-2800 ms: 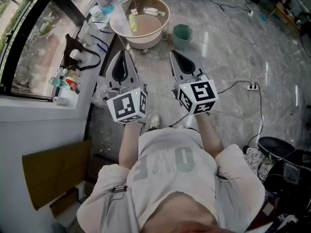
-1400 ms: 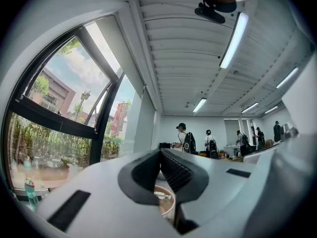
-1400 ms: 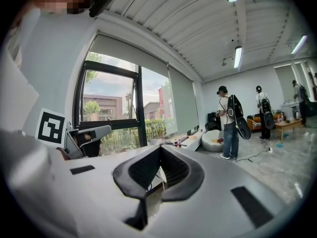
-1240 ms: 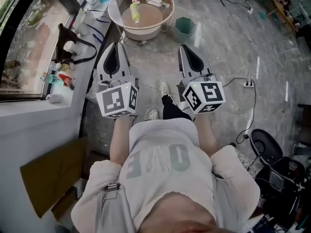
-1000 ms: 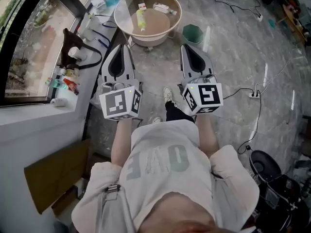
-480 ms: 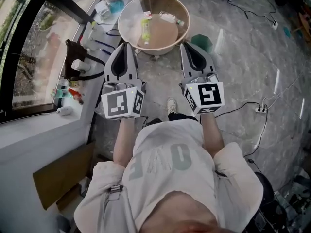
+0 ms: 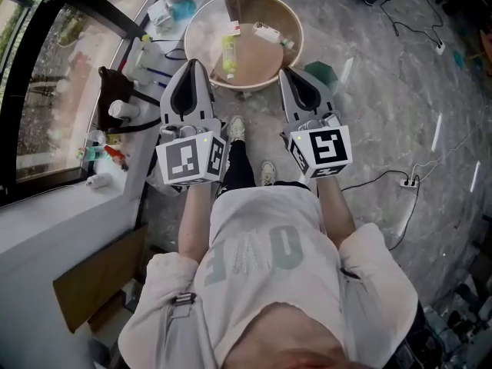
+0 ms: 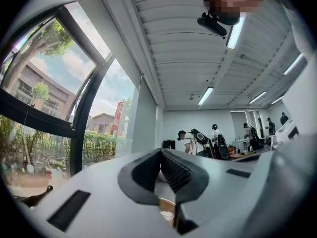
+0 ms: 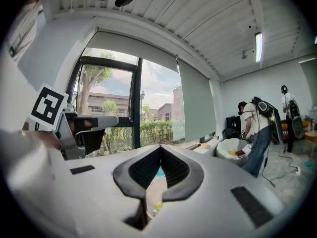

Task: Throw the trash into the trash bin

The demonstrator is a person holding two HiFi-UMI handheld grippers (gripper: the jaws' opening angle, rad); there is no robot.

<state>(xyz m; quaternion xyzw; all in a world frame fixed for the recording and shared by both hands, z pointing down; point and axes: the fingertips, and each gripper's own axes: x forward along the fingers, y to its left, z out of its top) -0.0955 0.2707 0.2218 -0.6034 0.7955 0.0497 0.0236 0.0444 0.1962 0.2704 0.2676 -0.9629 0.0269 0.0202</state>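
Both tongs are clenched shut and empty. On the left gripper (image 8: 160, 150) we see ribbed black pads meeting at the tips, and the right gripper (image 9: 159, 147) looks the same. We hold them side by side, pointing toward the round tub (image 7: 201, 14), each tip just short of its near rim. The left one is toward the tub's left side and the right one toward its right.

Around the tub spreads the floor (image 7: 377, 121), grey veined stone with a polish that shows pale glossy streaks. Left of the tub runs the window (image 7: 46, 98), large panes in a thick black frame. Beneath it is the white sill (image 7: 73, 198), smooth and crowded with small bottles. Well short of the tub, by our left side, lies a flat brown sheet of cardboard (image 7: 96, 279). The tub itself is beige and smooth, with a tall rim and a flat brownish bottom.

The trash bin (image 7: 326, 71), small and green, stands on the floor just beside the tub's right edge, partly behind the right gripper. Inside the tub lies the trash: a yellow-green tube (image 7: 228, 52) near the middle and a white bottle (image 7: 267, 34) toward the right rim.
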